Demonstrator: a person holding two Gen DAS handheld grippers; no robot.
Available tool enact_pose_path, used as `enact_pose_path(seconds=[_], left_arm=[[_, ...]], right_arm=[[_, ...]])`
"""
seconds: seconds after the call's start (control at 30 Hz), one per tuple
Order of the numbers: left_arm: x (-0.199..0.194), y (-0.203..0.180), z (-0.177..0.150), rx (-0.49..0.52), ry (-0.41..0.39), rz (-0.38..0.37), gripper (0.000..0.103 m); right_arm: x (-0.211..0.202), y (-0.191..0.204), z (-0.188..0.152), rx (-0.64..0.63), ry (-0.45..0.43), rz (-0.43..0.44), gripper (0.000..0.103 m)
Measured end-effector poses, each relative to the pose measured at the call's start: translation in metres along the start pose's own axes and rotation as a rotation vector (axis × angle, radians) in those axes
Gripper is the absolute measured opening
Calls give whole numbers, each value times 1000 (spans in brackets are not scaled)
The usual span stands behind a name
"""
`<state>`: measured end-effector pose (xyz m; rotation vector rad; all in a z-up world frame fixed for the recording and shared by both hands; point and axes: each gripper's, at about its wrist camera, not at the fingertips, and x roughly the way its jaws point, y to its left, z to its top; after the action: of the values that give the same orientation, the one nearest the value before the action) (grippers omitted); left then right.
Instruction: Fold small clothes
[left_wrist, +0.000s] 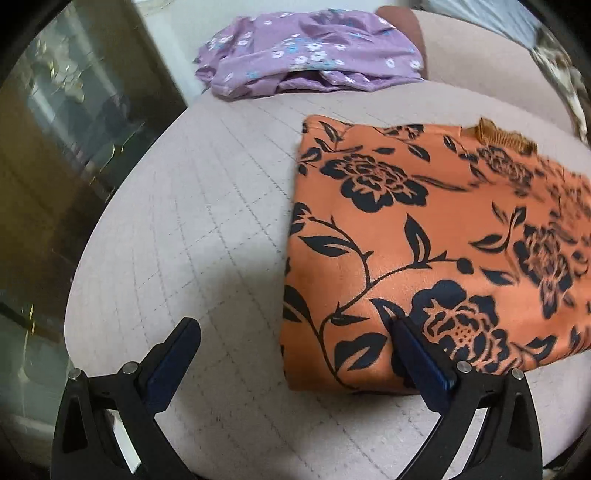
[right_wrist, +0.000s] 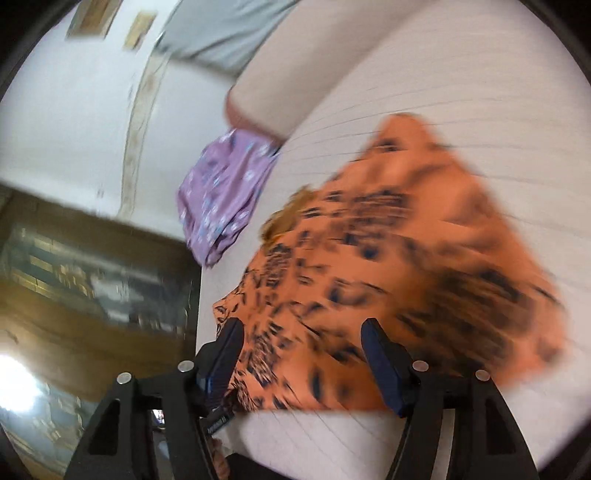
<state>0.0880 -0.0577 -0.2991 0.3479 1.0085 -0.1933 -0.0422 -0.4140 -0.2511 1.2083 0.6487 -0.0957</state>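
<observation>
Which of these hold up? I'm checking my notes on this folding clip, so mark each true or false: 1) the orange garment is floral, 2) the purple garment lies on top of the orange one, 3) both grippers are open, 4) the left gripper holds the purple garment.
1) True: the orange garment carries a dark flower and leaf print.
2) False: the purple garment lies apart, farther back on the cushion.
3) True: the left gripper and right gripper both stand open.
4) False: it holds nothing.
</observation>
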Motion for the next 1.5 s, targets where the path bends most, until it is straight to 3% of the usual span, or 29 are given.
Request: enact_pose_path(seconds=[0.2,0.3,0.47,0.7,0.73,0.77,0.83,1.0,1.13,1.33,1.5], left_arm=[[-24,7,-5,-2,-36,30,103],[-35,9,-9,-14,-50,10,103],[-50,12,-16,-16,-73,-8,103],[-46,11,-18,-34,-51,-32,103],[-46,12,-18,-36,-54,-34,103],[-45,14,-18,-37,-56,-33,103],[-44,20,-18,-51,-56,-28,103],[-38,47,-14,-130,-47,-30,103],[-37,70,-11,-183,-56,-19,103],[-36,116,-17,-271,-64,21,103],[-28,165,-31,-379,-35,72,103]], right_arm=[[-46,-46,-22,164,-74,-63,69],[-41,-62,-22,221,-85,-120,69],[-22,-85,-21,335,-111,-128,70],[-8,-85,-4,326,-209,-103,69],[-6,-84,-3,331,-224,-104,62],[-2,-78,-1,314,-225,-130,45],[7,-66,4,252,-179,-182,29],[14,28,3,-66,-220,-267,24],[37,115,-13,-282,-186,-239,24],[109,202,-57,-400,-53,-142,24],[180,229,-107,-430,116,-107,24]])
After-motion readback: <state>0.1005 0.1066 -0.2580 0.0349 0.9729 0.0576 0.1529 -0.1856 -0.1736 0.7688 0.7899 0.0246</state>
